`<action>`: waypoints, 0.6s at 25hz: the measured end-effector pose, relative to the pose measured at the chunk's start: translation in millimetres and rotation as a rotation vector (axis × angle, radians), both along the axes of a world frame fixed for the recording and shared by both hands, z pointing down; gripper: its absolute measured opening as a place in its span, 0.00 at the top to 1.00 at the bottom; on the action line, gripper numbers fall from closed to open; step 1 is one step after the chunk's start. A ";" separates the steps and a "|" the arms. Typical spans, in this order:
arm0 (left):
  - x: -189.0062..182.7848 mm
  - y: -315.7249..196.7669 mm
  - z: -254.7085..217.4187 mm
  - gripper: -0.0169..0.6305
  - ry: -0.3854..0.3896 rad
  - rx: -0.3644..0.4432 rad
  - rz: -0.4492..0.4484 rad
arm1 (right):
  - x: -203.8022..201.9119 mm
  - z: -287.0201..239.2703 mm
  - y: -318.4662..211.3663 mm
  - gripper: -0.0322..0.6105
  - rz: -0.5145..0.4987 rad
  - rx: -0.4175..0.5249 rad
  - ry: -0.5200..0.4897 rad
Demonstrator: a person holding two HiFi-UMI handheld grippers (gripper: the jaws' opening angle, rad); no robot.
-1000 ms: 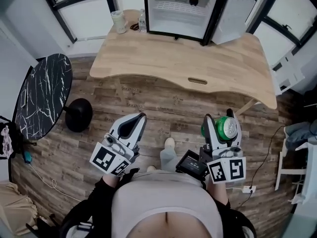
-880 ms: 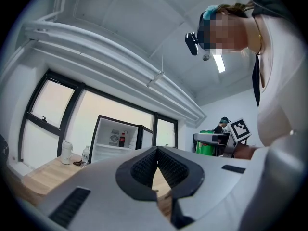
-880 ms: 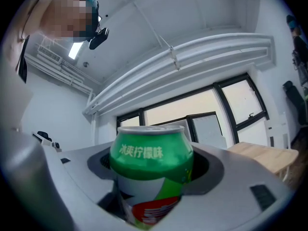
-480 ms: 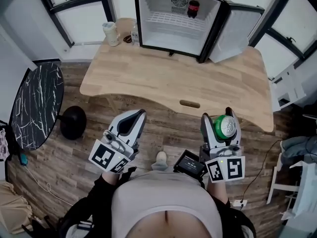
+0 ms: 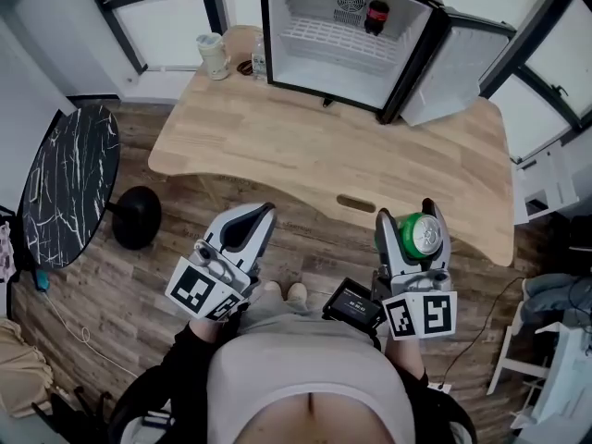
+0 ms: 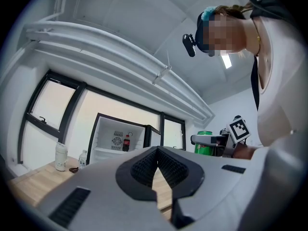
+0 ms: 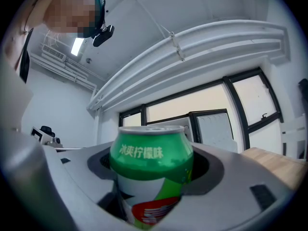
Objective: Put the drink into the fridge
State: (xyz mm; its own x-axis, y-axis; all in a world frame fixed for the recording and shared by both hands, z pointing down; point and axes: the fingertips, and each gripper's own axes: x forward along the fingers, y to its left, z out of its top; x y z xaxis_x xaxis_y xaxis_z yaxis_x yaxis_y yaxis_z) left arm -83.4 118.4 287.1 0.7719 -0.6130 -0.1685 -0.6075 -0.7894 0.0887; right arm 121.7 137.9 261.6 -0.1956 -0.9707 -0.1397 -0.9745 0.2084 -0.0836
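A green drink can [image 5: 417, 234] stands upright between the fingers of my right gripper [image 5: 410, 218], which is shut on it, above the wood floor just short of the table's front edge. The right gripper view is filled by the can [image 7: 151, 170]. My left gripper [image 5: 263, 215] hangs beside it on the left, shut and empty, its ridged pads [image 6: 144, 167] meeting. The small fridge [image 5: 277, 26] stands open at the back of the wooden table [image 5: 314, 146], its door [image 5: 458, 63] swung to the right. A cola bottle [image 5: 375, 15] stands inside on the upper right.
A white jug [image 5: 214, 55] and a small water bottle [image 5: 260, 61] stand on the table left of the fridge. A round black marble table [image 5: 65, 192] with a black base [image 5: 139, 216] is on the left. White furniture [image 5: 555, 178] is at the right.
The table and fridge have drawn a little nearer and shifted in view as the person moved. Both grippers keep their pose, the can still held in the right one.
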 end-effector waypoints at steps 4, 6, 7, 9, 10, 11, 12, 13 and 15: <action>-2.9 -7.3 -1.9 0.97 -0.007 0.003 -0.011 | -0.4 2.0 -8.9 0.39 -0.004 -0.010 -0.003; -2.6 -9.0 -0.9 0.97 -0.011 0.001 -0.011 | -0.5 2.3 -10.4 0.39 -0.006 -0.012 -0.003; -1.9 -10.2 -0.9 0.97 -0.012 0.001 -0.009 | -0.1 1.9 -11.7 0.39 -0.007 -0.011 -0.002; -1.1 -12.5 -1.9 0.97 -0.013 0.004 -0.009 | 0.0 1.5 -15.2 0.39 -0.010 -0.010 -0.001; -1.3 -13.0 -2.1 0.97 -0.014 0.005 -0.010 | -0.2 1.7 -16.2 0.39 -0.012 -0.010 -0.002; -1.4 -13.3 -2.0 0.97 -0.015 0.005 -0.011 | -0.5 1.8 -16.5 0.39 -0.014 -0.011 -0.004; -1.3 -13.6 -2.0 0.97 -0.016 0.006 -0.012 | -0.6 1.6 -16.4 0.39 -0.017 -0.011 -0.005; -0.9 -14.1 -2.2 0.97 -0.016 0.007 -0.014 | -0.5 1.2 -16.4 0.39 -0.020 -0.011 -0.005; 0.6 -14.8 -2.8 0.97 -0.010 0.009 -0.019 | 0.4 0.8 -17.5 0.39 -0.027 -0.013 -0.004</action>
